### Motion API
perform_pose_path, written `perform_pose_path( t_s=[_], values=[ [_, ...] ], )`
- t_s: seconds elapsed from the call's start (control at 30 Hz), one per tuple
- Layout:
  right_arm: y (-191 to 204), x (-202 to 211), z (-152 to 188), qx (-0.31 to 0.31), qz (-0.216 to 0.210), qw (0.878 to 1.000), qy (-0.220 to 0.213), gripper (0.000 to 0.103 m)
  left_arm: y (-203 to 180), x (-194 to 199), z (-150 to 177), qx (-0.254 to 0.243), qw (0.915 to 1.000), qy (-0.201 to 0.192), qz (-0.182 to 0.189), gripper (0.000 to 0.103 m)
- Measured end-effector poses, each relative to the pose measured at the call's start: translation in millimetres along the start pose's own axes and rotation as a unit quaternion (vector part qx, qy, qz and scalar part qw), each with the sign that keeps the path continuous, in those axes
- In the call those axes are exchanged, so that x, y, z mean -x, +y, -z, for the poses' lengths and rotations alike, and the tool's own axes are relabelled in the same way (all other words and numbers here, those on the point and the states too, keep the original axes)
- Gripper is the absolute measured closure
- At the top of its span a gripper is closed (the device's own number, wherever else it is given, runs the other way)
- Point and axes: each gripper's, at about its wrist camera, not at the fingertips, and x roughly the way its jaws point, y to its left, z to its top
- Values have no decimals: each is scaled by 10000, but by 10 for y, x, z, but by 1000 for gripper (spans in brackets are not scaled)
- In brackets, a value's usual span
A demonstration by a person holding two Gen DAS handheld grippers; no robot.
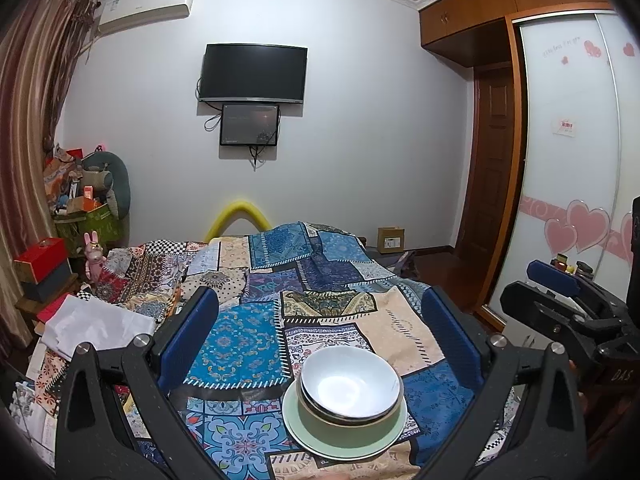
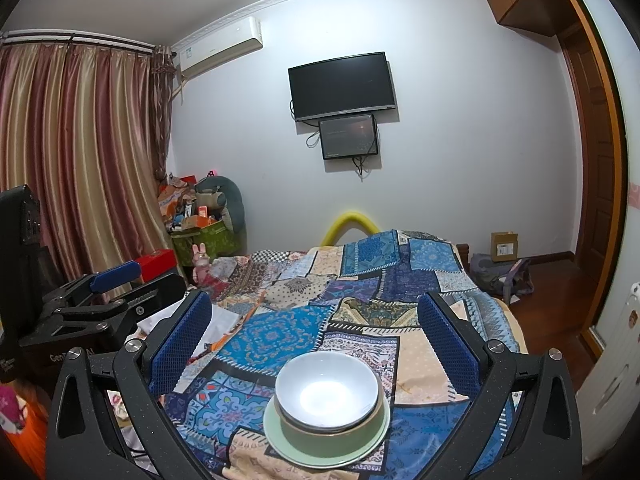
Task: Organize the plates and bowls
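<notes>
Both of your jaws stand wide apart and hold nothing: the left gripper and the right gripper each frame the dishes between their blue-padded fingers without touching them.

Your stack sits on the patchwork bedspread near its close edge. At the bottom lies a pale green plate. On it stands a green bowl with a darker rim, and nested inside that sits a white bowl, slightly tilted, with a bright patch of light in its bottom. From your right wrist camera the same stack appears: plate, green bowl, white bowl, lower centre between the fingers.

Your right gripper also shows at the right edge of the left camera view, and your left gripper at the left edge of the right camera view, so the two tools sit side by side, apart from each other.

Beyond the bed, a yellow foam tube arches at its far end. On the white wall hang a dark television and a smaller screen just beneath it, with an air conditioner higher up. Striped curtains cover the left side, beside a heap of boxes and bags. A wooden wardrobe with a white sliding door bearing pink hearts stands to the right.
</notes>
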Motion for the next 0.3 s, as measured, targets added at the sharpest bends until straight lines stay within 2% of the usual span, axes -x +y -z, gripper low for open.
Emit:
perform_pose_path(
  t_s=[0.3],
  values=[
    [-12, -25, 11, -14, -4, 10000, 29, 0, -7, -2, 13, -46, 10000, 8, 59, 0]
  ],
)
